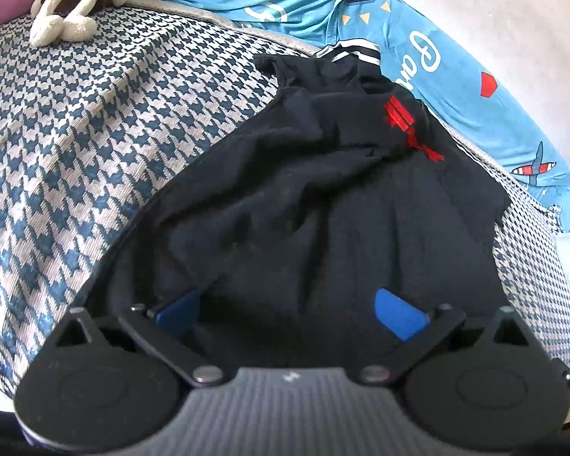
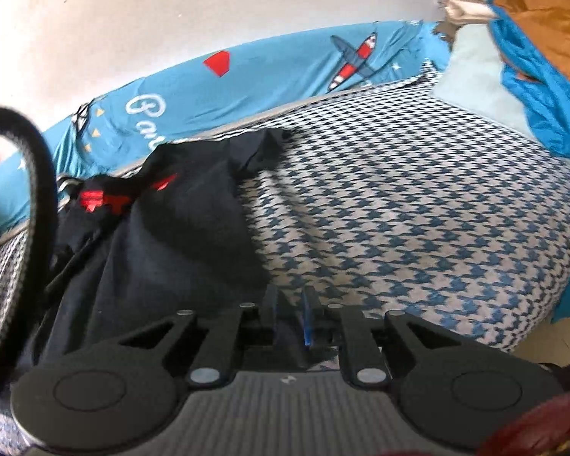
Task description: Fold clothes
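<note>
A dark navy garment [image 1: 304,190] lies crumpled on the houndstooth bed cover [image 1: 76,133], its red emblem [image 1: 402,117] near a striped collar at one o'clock, bunched folds across the middle. The left gripper [image 1: 288,313] hovers over its near edge, jaws spread wide, blue pads clear of the cloth. The right gripper [image 2: 290,317] has jaws nearly closed at the garment's right edge at six o'clock; whether cloth is pinched cannot be told.

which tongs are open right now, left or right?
The left tongs: blue fingers spread wide over the dark shirt. The right tongs have fingers nearly together at the shirt's edge.
</note>
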A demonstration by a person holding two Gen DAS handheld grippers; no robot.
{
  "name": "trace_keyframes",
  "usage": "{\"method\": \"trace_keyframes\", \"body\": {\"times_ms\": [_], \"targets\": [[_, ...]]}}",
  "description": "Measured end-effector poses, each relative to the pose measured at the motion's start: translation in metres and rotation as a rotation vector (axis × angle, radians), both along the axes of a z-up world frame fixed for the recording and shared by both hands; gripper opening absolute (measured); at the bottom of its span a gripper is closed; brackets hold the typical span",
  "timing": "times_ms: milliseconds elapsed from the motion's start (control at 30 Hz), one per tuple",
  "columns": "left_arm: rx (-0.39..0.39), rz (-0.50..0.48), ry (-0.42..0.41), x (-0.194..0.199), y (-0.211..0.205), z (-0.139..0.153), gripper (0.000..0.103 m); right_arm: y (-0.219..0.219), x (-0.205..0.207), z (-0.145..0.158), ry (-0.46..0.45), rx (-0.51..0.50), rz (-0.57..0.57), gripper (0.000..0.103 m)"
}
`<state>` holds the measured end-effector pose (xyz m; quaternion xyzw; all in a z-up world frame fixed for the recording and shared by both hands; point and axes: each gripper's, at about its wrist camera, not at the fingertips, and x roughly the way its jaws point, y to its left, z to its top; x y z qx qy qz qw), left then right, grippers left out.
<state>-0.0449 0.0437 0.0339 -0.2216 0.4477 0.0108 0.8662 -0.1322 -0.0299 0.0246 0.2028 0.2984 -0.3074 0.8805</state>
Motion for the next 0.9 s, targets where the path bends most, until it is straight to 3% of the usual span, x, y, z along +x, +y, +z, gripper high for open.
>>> {"method": "trace_keyframes", "body": {"times_ms": [267, 433, 667, 900], "targets": [[0.027, -0.001, -0.007, 0.004, -0.003, 0.006, 0.103, -0.001, 0.024, 0.005, 0.000, 0.044, 0.112, 0.026], [0.004, -0.012, -0.004, 0.010, -0.007, 0.010, 0.103, -0.013, 0.045, 0.018, -0.019, 0.070, 0.161, 0.030], [-0.017, -0.045, 0.001, 0.027, -0.019, 0.015, 0.103, -0.045, 0.085, 0.022, -0.033, 0.095, 0.162, 0.035], [0.022, -0.080, 0.002, 0.052, -0.026, 0.022, 0.103, -0.088, 0.105, 0.012, -0.056, 0.173, 0.131, 0.039]]}}
